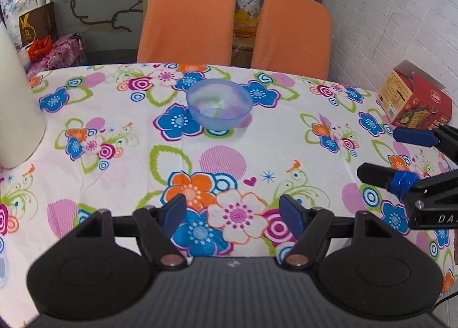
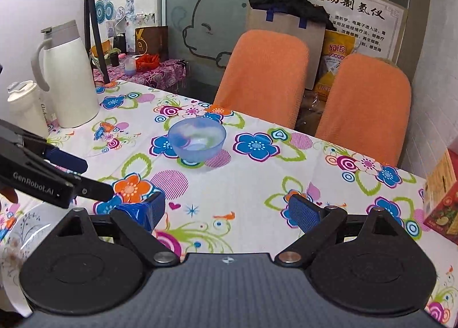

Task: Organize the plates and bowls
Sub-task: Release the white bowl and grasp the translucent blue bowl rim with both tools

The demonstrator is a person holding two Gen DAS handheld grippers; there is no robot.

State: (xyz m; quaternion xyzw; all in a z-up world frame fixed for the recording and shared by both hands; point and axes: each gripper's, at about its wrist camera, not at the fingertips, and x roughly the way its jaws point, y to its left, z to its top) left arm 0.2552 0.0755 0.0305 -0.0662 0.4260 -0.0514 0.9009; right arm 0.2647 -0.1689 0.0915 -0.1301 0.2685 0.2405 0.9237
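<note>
Both the left tongs (image 1: 233, 214) and right tongs (image 2: 227, 210) gape wide and empty above the floral tabletop (image 1: 257, 156), the translucent blue bowl (image 1: 219, 107) upright, mouth up, well ahead between them, while only the right wrist view shows a white patterned plate (image 2: 25, 230) at lower left.

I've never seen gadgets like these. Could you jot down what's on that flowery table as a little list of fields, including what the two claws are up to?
Table: flowered tablecloth
Bowl: one see-through blue bowl, upright, empty, toward the far side
Plate: white plate with a dark sprig pattern, at the near left edge, partly hidden
Jugs: tall white jug and a smaller white one, far left
Box: red carton, far right
Chairs: two orange chairs behind the table
Left claw: open, holding nothing, above the cloth
Right claw: open, holding nothing
</note>
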